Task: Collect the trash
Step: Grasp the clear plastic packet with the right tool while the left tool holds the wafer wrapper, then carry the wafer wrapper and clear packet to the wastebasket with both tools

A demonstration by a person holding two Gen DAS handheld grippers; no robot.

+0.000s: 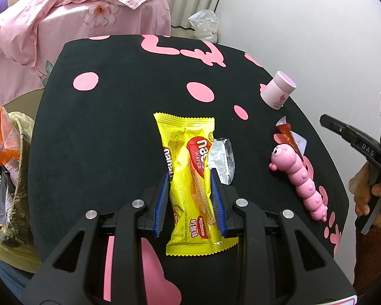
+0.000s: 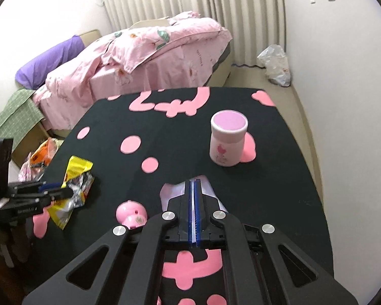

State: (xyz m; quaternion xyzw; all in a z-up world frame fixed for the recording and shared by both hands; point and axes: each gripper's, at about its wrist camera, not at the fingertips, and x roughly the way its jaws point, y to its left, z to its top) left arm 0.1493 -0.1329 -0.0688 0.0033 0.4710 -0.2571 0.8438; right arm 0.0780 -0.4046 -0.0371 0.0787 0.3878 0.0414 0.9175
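The bench (image 1: 109,132) wears a matte black cloth printed with flat pink dots and blobby shapes. On it, at the centre of the left wrist view, lies a long yellow wafer wrapper (image 1: 190,178), glossy and crinkled, with zigzag ends and a torn flap of silver foil at its 3 o'clock side. The left claw (image 1: 190,180) is clamped on this wrapper: its blue ribbed pads press both long edges, and the wrapper runs on past the tips toward 12 o'clock and back under the claw toward 6.

At 3 o'clock from the wrapper lies a pink plastic caterpillar toy (image 1: 302,175), made of rounded beads. Just beyond its head sits a small orange sachet (image 1: 289,137) with a clear, shiny edge. Farther off, near 1 o'clock, stands a smooth pale pink cylindrical jar (image 1: 278,90) with a flat lid.

In the right wrist view the right claw (image 2: 194,185) has its blue pads pressed together, and a thin edge of pale, filmy wrapper (image 2: 172,190) shows between and beneath them; whether it is truly gripped I cannot tell. The jar stands at 1 o'clock from that claw, and the toy's round pink head at 8 o'clock.

Off the bench's edge at 9 o'clock in the left view hangs a thin yellowish plastic bag (image 1: 17,178) stuffed with crumpled orange and silver wrappers. A bed (image 1: 76,25) with a soft pink floral quilt lies beyond.
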